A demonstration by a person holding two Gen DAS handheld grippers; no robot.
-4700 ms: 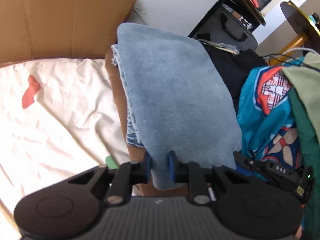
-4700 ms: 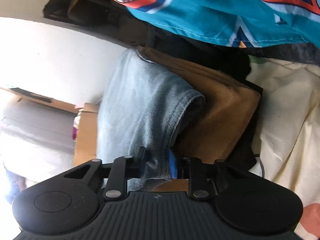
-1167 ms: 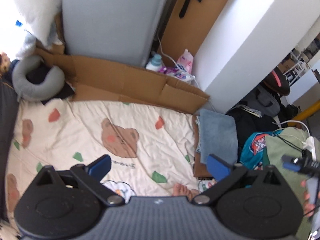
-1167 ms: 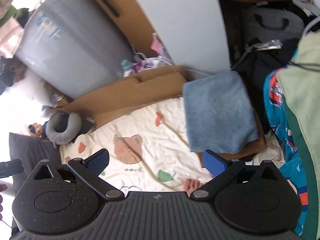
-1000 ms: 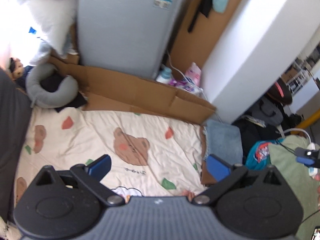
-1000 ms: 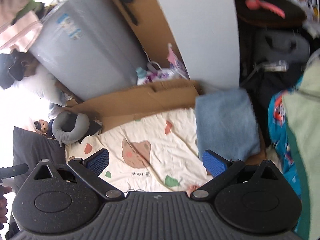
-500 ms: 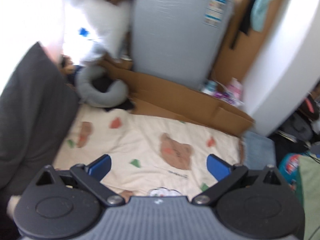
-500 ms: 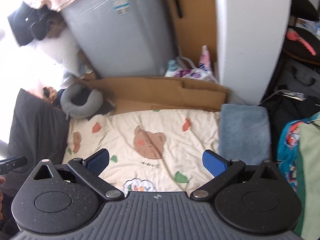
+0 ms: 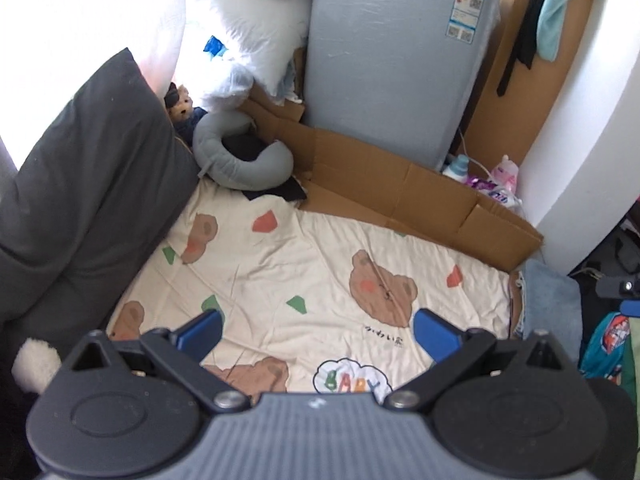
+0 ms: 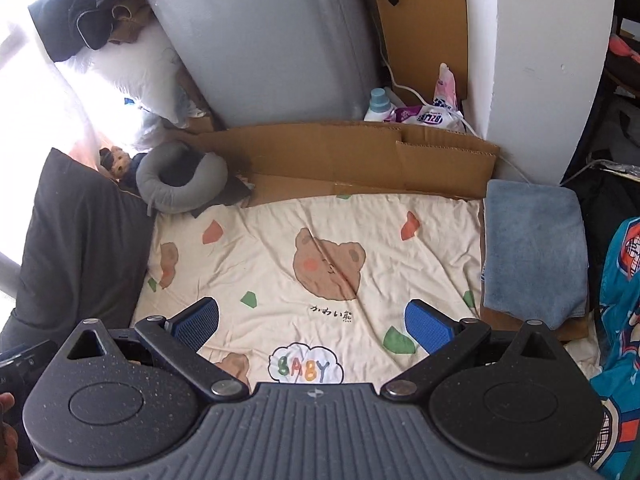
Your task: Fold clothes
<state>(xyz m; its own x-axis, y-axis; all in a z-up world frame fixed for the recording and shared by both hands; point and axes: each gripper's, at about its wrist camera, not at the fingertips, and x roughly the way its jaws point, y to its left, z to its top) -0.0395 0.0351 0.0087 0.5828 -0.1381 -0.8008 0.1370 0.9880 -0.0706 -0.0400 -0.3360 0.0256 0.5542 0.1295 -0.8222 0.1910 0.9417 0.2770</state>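
Note:
A folded light-blue garment lies on a brown folded piece at the right edge of the cream bear-print sheet; the left wrist view shows the same garment at its far right. A teal patterned garment lies heaped further right. My left gripper hangs open high above the sheet, holding nothing. My right gripper is also open and empty, well above the sheet and left of the blue garment.
A dark grey cushion borders the sheet on the left. A grey neck pillow and flattened cardboard lie at the back, before a grey appliance. Detergent bottles stand by a white wall.
Both grippers let go of the blue garment, opened, and rose far above the bed. In the last second both views swung left, bringing the dark cushion into sight.

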